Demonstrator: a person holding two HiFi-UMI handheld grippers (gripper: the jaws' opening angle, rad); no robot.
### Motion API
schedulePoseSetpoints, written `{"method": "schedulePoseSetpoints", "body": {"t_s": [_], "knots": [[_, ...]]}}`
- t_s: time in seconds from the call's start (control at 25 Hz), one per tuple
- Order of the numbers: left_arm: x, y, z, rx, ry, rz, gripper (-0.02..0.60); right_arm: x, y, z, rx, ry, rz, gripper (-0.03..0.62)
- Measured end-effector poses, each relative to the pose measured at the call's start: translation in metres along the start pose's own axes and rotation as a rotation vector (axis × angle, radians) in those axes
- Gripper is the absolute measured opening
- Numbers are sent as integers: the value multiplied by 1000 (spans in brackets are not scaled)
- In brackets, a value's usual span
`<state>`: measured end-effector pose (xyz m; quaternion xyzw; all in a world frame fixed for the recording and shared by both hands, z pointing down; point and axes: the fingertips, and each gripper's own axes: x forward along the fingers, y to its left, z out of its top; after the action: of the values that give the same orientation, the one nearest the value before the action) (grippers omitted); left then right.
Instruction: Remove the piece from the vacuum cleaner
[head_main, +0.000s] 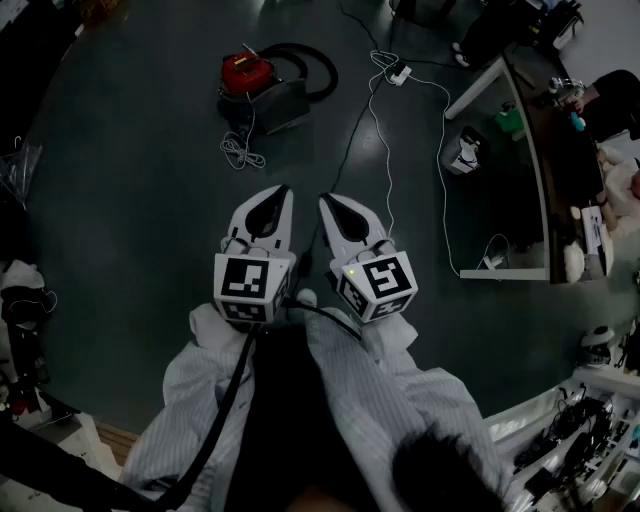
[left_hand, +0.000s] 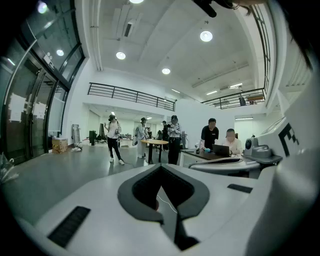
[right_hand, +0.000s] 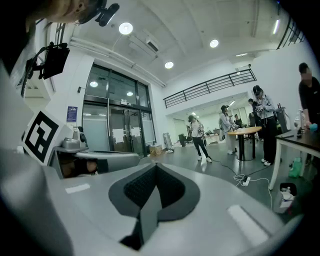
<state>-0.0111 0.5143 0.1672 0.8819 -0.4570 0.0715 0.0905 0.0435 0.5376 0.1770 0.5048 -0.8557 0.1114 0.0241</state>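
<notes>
The vacuum cleaner (head_main: 255, 88), a grey canister with a red top and a black hose (head_main: 312, 62) looped behind it, stands on the dark floor well ahead of me. Both grippers are held side by side near my body, pointing forward and far short of the vacuum. My left gripper (head_main: 283, 189) has its jaws together with nothing between them. My right gripper (head_main: 325, 198) is shut too and holds nothing. The left gripper view shows its closed jaws (left_hand: 161, 168) aimed across the room. In the right gripper view the closed jaws (right_hand: 156, 168) point the same way. The vacuum's removable piece cannot be made out.
A white cord (head_main: 240, 152) lies coiled by the vacuum. A power strip (head_main: 398, 72) and long white cables run across the floor to the right. A desk (head_main: 522, 130) with clutter stands at the right. Several people stand around a round table (left_hand: 155, 143) far off.
</notes>
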Motion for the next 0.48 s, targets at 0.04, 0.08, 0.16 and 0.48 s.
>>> {"method": "schedulePoseSetpoints", "body": {"t_s": [0.04, 0.08, 0.16, 0.48], "knots": [[0, -1, -1, 0, 0, -1, 5, -1, -1, 0, 4, -2, 1, 0], [1, -2, -1, 1, 1, -1, 5, -1, -2, 0, 8, -3, 1, 0], [2, -2, -3, 0, 2, -1, 5, -1, -4, 0, 13, -5, 1, 0], [7, 1, -8, -16, 6, 20, 5, 1, -11, -1, 52, -14, 17, 0]]}}
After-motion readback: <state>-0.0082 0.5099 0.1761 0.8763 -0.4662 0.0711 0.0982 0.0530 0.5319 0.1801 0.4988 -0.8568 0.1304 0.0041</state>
